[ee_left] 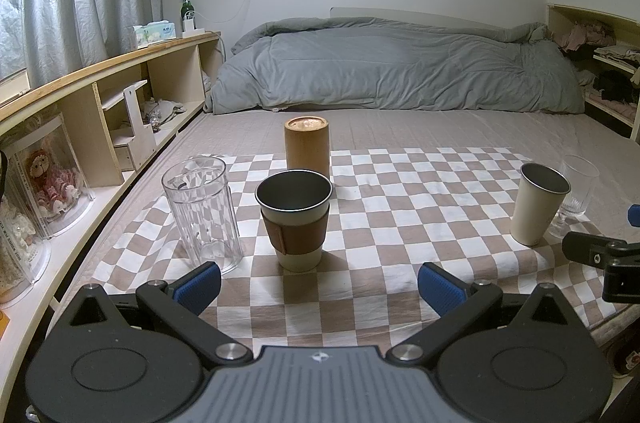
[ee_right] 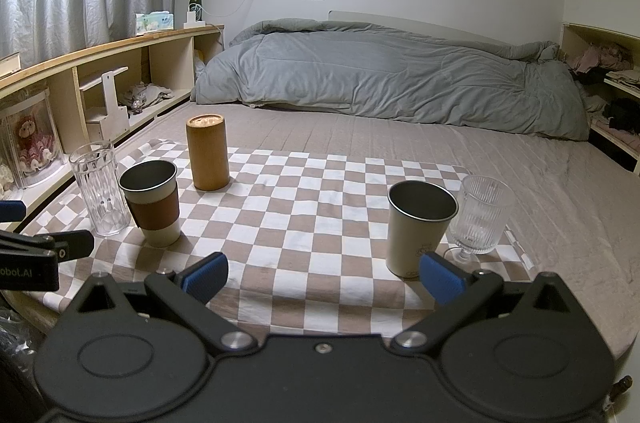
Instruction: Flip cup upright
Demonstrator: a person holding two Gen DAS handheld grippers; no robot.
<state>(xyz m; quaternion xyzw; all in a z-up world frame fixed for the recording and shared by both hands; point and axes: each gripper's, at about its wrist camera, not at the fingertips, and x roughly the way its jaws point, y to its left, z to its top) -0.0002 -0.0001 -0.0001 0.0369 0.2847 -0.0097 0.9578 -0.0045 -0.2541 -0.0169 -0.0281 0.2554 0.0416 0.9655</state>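
Note:
Several cups stand on a checkered cloth [ee_left: 380, 191] on the bed. A cream cup with a brown sleeve [ee_left: 295, 219] [ee_right: 151, 203] stands upright, mouth up. A tall clear tumbler [ee_left: 202, 213] [ee_right: 98, 187] stands left of it. A bamboo cup [ee_left: 307, 147] [ee_right: 208, 151] stands behind with its closed end up. A plain cream cup [ee_left: 542, 203] [ee_right: 418, 227] and a ribbed stem glass [ee_left: 576, 193] [ee_right: 480, 219] stand upright at the right. My left gripper [ee_left: 318, 289] is open and empty just short of the sleeved cup. My right gripper [ee_right: 324, 277] is open and empty, its right finger near the plain cream cup.
A grey duvet [ee_left: 392, 67] lies across the far end of the bed. Wooden shelves [ee_left: 120, 91] run along the left side, with a green bottle [ee_left: 187, 7] on top. More shelves [ee_left: 612, 63] with clothes stand at the right. The cloth's front edge lies near the bed edge.

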